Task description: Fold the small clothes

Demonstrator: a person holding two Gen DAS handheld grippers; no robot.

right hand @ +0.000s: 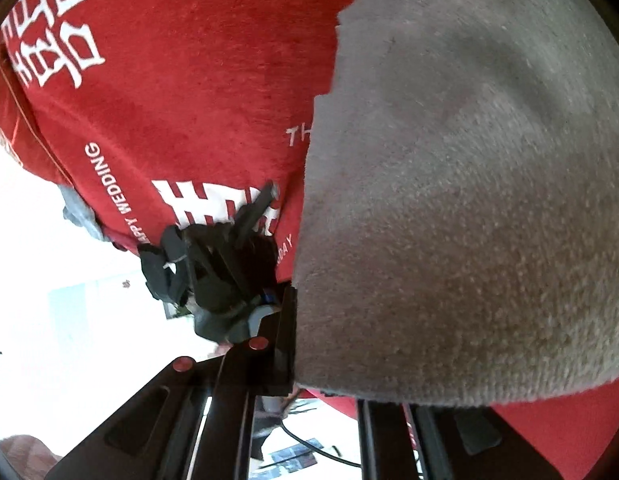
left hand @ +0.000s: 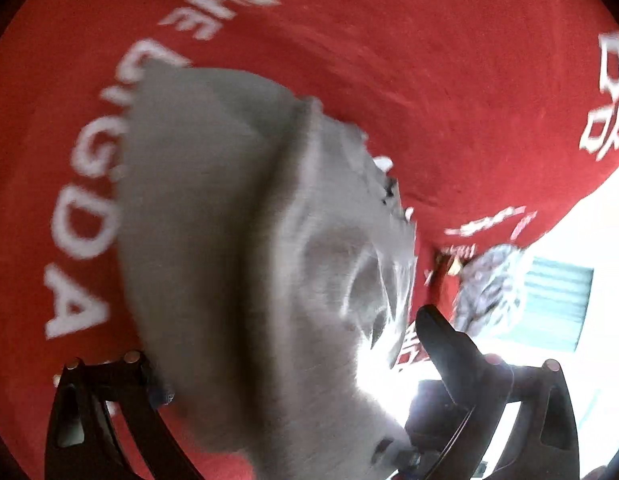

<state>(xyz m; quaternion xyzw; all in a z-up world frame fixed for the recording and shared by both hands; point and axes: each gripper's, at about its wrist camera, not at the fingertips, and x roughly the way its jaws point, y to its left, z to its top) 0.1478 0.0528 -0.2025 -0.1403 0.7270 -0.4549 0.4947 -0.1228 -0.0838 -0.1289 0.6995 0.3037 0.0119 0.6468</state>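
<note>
Grey garment draped lengthwise, hanging

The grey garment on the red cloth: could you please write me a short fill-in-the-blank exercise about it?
1. The grey garment lies on a ____ cloth.
2. The lettering printed on that cloth is ____.
3. Beside the English words "HAPPY ____" stand large characters.

Missing words: red; white; WEDDING

Plain grey garment of fine knit, unpatterned, shown against a red cloth printed with white Latin lettering and white block characters. Both grippers, the left gripper and the right gripper, are black, the right bearing red round fasteners. Beyond the red cloth lies a grey mottled fabric.
</note>
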